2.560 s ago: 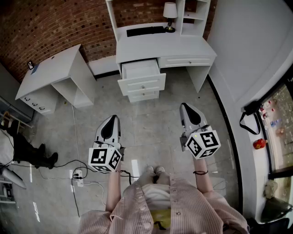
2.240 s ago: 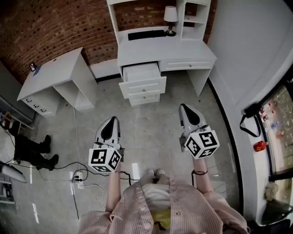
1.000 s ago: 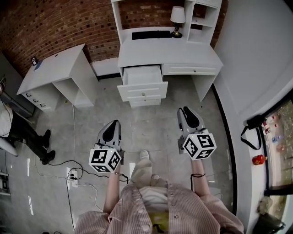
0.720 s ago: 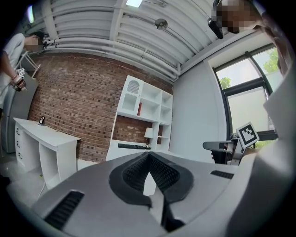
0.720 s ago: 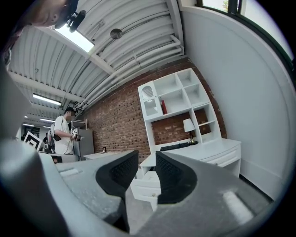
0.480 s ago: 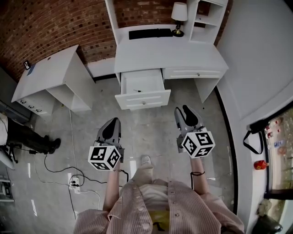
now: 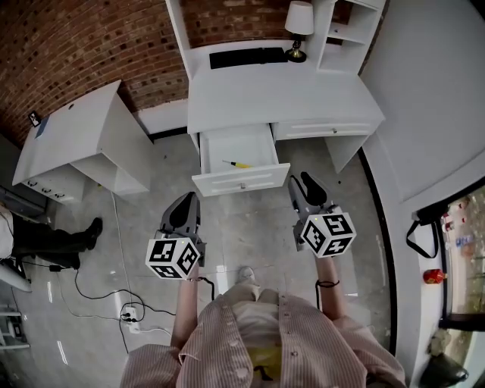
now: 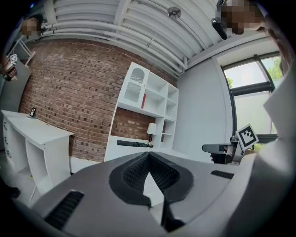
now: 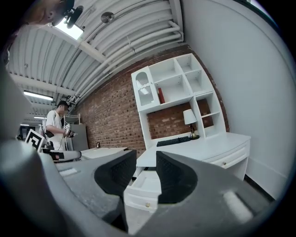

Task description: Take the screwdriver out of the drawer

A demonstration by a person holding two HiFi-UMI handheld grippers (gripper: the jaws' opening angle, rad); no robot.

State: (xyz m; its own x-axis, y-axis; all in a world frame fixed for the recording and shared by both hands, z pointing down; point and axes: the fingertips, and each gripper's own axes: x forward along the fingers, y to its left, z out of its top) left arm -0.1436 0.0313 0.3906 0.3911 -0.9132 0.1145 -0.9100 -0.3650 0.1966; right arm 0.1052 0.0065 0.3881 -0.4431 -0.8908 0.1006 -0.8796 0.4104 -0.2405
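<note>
A white desk (image 7: 280, 95) stands against a brick wall (image 7: 76, 42), a black keyboard (image 7: 246, 57) and a lamp (image 7: 299, 19) at its back edge; its top drawer (image 7: 241, 182) is pulled out over the grey tiled floor (image 7: 250, 227), and the yellow-handled screwdriver (image 7: 242, 164) lies flat inside it; a second white desk (image 7: 68, 129) stands to the left, cables (image 7: 98, 280) trailing on the tiles nearby; the left gripper (image 7: 186, 198) is closed, tips together; the right gripper (image 7: 298, 180) has just been opening, its jaws apart with nothing between them, near the drawer front.
</note>
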